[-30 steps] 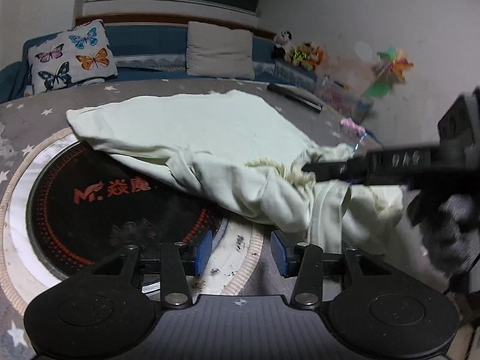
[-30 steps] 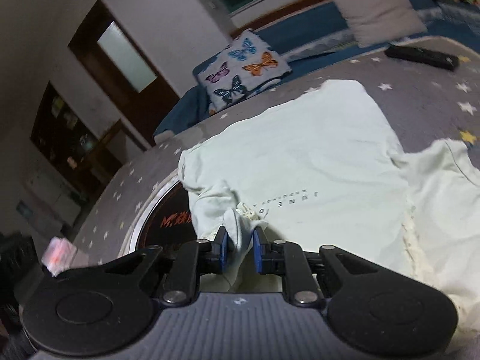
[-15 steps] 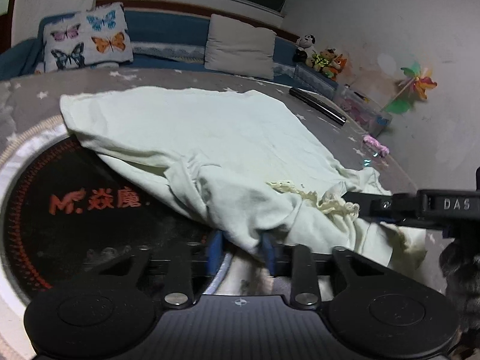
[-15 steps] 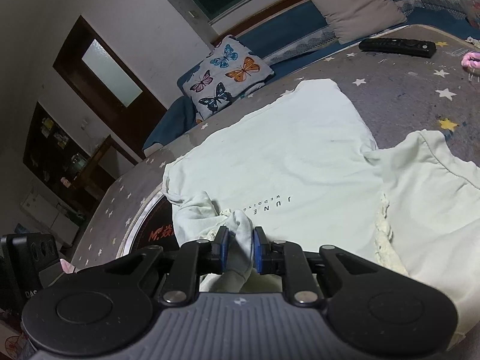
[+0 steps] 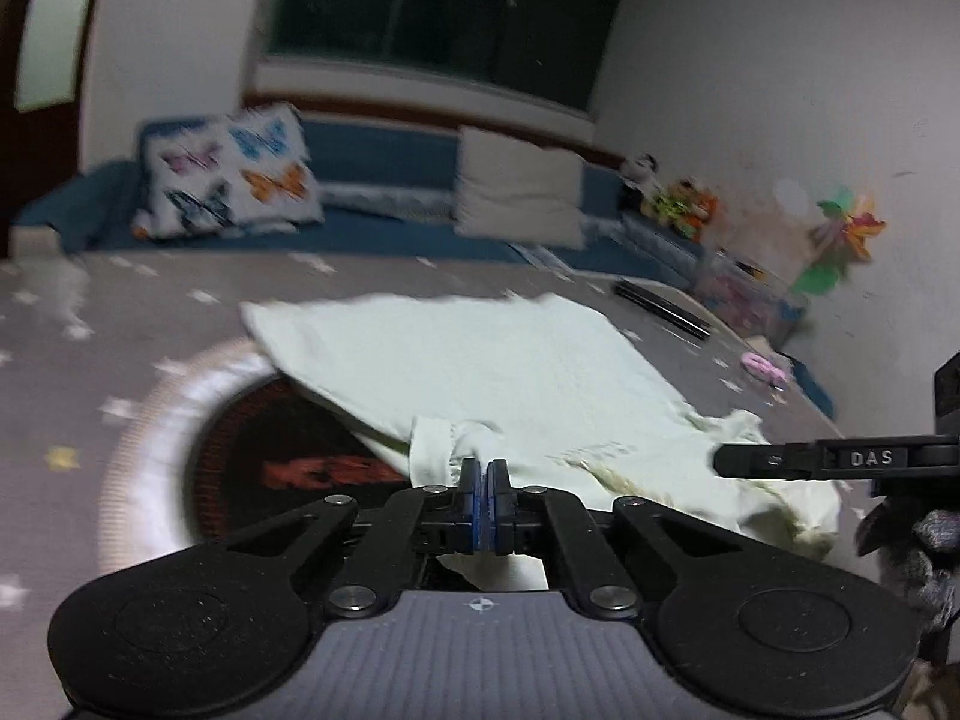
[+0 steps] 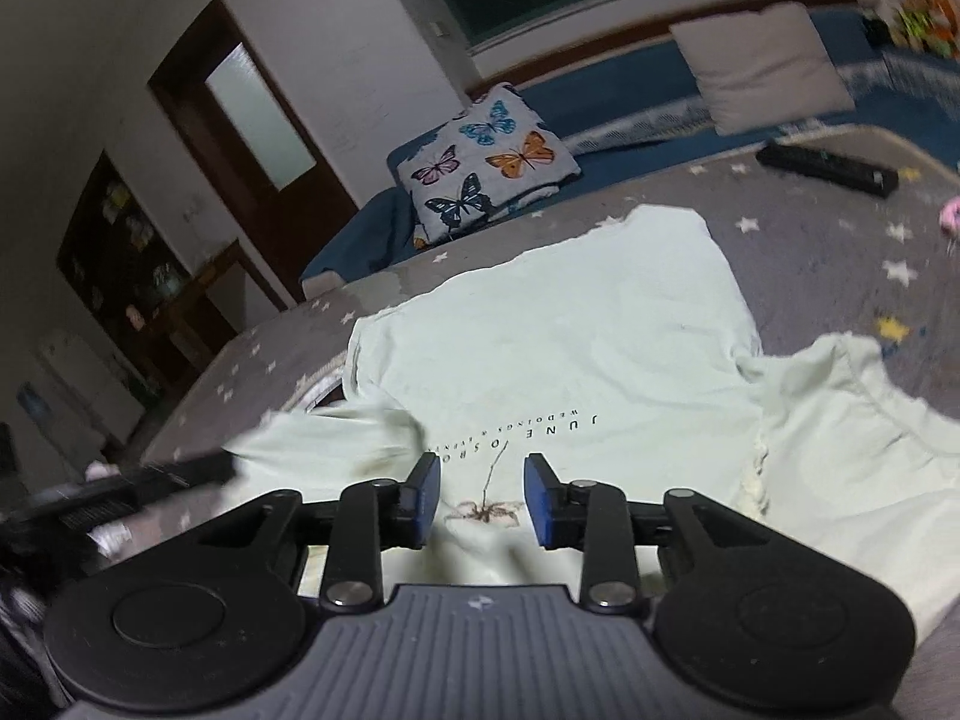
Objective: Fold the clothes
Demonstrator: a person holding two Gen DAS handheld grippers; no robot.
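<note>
My left gripper (image 5: pixel 485 468) has its blue fingers (image 5: pixel 470 501) pressed together on a bunched sleeve of the pale green T-shirt (image 5: pixel 480 360), the cloth pinched between the pads and hanging below them. My right gripper (image 6: pixel 481 474) hovers low over the shirt's chest with its fingers (image 6: pixel 427 495) spread apart and nothing between them; under the gap I see a small flower print and the line "JUNE". The T-shirt (image 6: pixel 570 348) lies spread on the grey star-patterned bed cover (image 6: pixel 840 252), its long axis running away from both cameras, hem at the far end toward the butterfly cushion (image 6: pixel 486 162), neckline and sleeves near me. Its other sleeve (image 6: pixel 840 396) lies out flat to the right. One corner of the shirt overlaps a round black mat (image 5: pixel 252 456) with red lettering. A black remote control (image 6: pixel 825 169) rests on the cover beyond the shirt, well apart from it.
</note>
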